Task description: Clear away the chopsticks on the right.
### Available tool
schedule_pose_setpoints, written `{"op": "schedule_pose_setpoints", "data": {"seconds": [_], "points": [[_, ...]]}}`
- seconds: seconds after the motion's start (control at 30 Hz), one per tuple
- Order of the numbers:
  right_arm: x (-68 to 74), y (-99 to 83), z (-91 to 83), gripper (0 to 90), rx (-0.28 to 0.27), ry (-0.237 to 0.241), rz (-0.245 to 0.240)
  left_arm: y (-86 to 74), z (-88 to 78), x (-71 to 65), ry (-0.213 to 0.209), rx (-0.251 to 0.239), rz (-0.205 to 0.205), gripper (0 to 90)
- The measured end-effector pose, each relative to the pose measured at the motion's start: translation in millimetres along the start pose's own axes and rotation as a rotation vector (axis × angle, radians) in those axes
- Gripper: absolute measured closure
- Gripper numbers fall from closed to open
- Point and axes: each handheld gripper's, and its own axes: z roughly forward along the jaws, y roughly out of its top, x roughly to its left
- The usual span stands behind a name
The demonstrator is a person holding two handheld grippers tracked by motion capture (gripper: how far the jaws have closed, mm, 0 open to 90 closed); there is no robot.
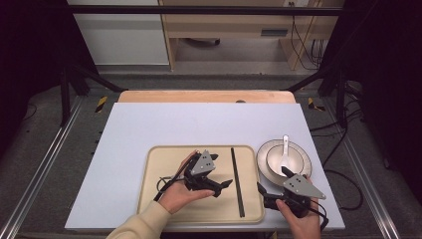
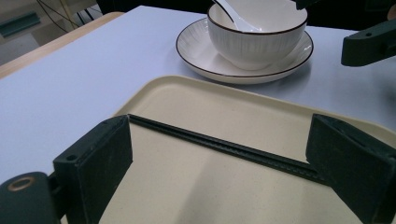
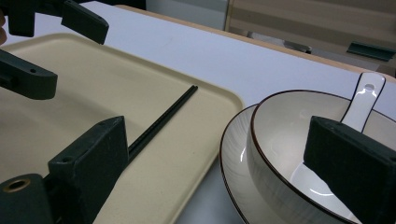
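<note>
My left tool point(image 1: 226, 183) hangs over the beige tray point(image 1: 164, 154) in the high view, jaws apart and nothing between them, pointing toward the black chopsticks point(image 1: 237, 181) that lie lengthwise along the tray's right side. My right tool point(image 1: 262, 190) sits just off the tray's right edge, near the plate point(image 1: 304, 157) that carries the white bowl point(image 1: 296, 158) with its spoon point(image 1: 284, 152). Both rest on the pale bench point(image 1: 149, 124).

In the left gripper view, the jaws stand wide, and the chopsticks point(image 2: 224, 145) run across the tray point(image 2: 196, 100) just beyond the tips, untouched. I judge the chopsticks have been laid down and this tool is free.

In the right gripper view, the jaws also stand apart and hold nothing. One pad point(image 3: 348, 163) hovers over the bowl point(image 3: 280, 154), in front of the spoon point(image 3: 363, 105); the other hangs over the tray's corner, with the chopsticks point(image 3: 163, 119) passing behind it.

As I read it, the table setting goes onto the tray piece by piece, and the bowl and plate come next. That calls for the right tool to settle over the rim and close firmly before lifting, since the spoon sits loose in the bowl.
</note>
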Motion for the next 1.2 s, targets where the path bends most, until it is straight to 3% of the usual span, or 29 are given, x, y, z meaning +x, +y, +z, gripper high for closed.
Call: {"op": "schedule_pose_setpoints", "data": {"seconds": [0.4,0.73,1.2], "points": [[2.2,4.0,6.8,7.1,-0.012,0.037,0.028,-8.2,-37.0,14.4,0.039,-0.067,-0.020,5.9],[2.6,24.0,20.2,7.8,-0.053,0.042,-0.006,-32.7,-90.9,46.5,0.143,-0.130,-0.055,5.5],[1.1,28.4,27.9,7.9,-0.050,0.043,-0.022,-63.6,-138.2,91.8,0.246,-0.168,-0.102,5.5]]}}
